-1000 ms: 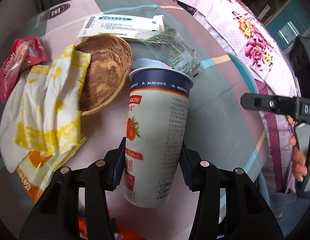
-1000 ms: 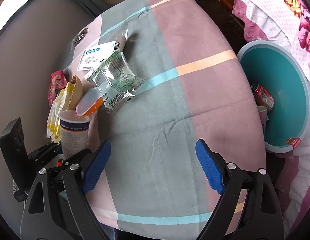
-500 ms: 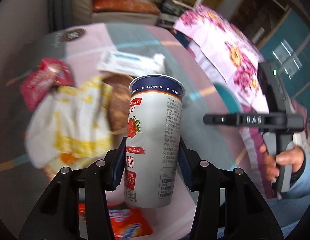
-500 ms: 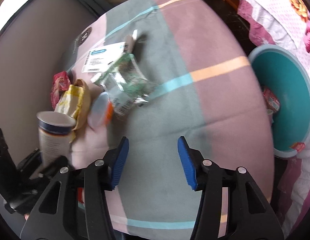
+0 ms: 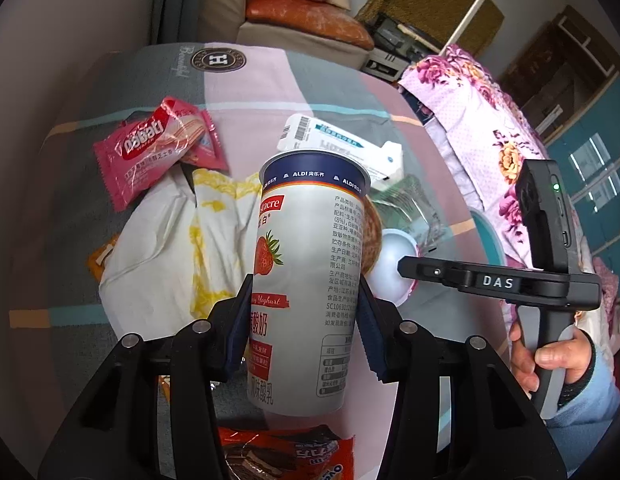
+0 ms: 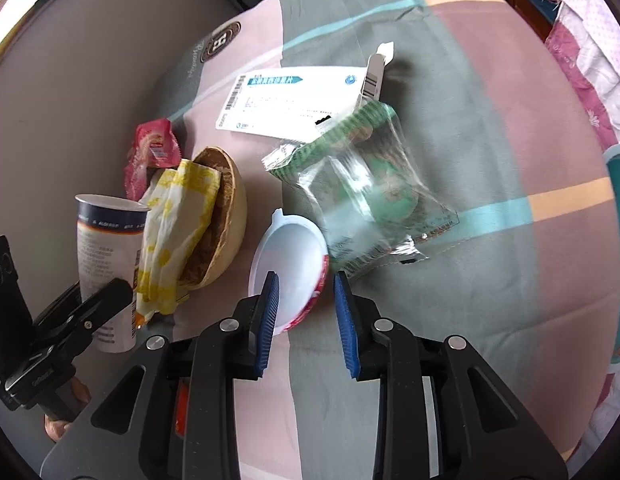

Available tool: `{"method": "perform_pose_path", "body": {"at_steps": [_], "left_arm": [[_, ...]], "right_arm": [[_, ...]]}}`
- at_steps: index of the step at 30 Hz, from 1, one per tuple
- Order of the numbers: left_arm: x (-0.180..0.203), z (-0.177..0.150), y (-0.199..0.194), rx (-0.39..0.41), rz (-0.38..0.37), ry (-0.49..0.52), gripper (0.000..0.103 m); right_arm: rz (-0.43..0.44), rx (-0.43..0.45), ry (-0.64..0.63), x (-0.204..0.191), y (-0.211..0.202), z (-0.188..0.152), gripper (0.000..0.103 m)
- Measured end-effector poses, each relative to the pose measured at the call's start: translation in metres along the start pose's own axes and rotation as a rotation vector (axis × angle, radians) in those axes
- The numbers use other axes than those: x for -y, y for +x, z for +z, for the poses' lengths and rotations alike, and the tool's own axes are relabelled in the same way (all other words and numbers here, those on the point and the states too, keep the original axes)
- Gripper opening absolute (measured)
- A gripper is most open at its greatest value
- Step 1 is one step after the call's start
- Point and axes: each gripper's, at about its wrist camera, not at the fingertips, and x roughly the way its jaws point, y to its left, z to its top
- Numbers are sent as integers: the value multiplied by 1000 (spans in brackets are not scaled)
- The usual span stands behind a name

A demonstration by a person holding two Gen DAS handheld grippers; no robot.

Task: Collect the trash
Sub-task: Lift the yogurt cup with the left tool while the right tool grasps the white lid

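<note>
- A strawberry yoghurt cup (image 5: pixel 310 276) is clamped between the two blue pads of the left gripper (image 5: pixel 306 320), one pad pressed on each side of its wall, and it is carried clear of the table.
- The cup is held nearly upright, with its dark blue rim toward the far end of the table.
- The jaws of the right gripper (image 6: pixel 306 312) have just been closing and now stand narrow; the near edge of a white plastic lid (image 6: pixel 288 256) lies between the blue pads, and whether the pads press on it cannot be told.
- The lid lies on the striped tablecloth (image 6: pixel 469 260), just beside a brown coconut shell (image 6: pixel 226 224) on one side and touching a clear crinkled wrapper (image 6: pixel 361 192) on the other.
- A yellow-and-white paper wrapper (image 6: pixel 178 224) is draped over the shell.
- A flattened white medicine box (image 6: pixel 294 100) is seen beyond the clear wrapper, and a pink wafer packet (image 5: pixel 158 148) beyond the paper wrapper.
- An orange biscuit packet (image 5: pixel 286 456) is visible under the raised cup.
- A teal basin (image 6: pixel 617 168) is seen past the right edge of the table.
- The handle of the right gripper is gripped by a hand (image 5: pixel 549 360) in a blue sleeve.
</note>
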Motion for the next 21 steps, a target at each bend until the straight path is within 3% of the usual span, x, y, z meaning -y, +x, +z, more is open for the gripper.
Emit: {"method": "perform_pose_path", "body": {"at_steps": [4,12,21], "left_arm": [[2,0,1,-4,0,-2,49],[26,2,-1,2,-6,38,49],[93,3,18,-31,-42,152,49]], "right_arm": [[-26,9,-29,-2,7,-2,4],[-4,81,-60,6,-27,-18,4],[-33,207,48,60,-86,-33,4]]}}
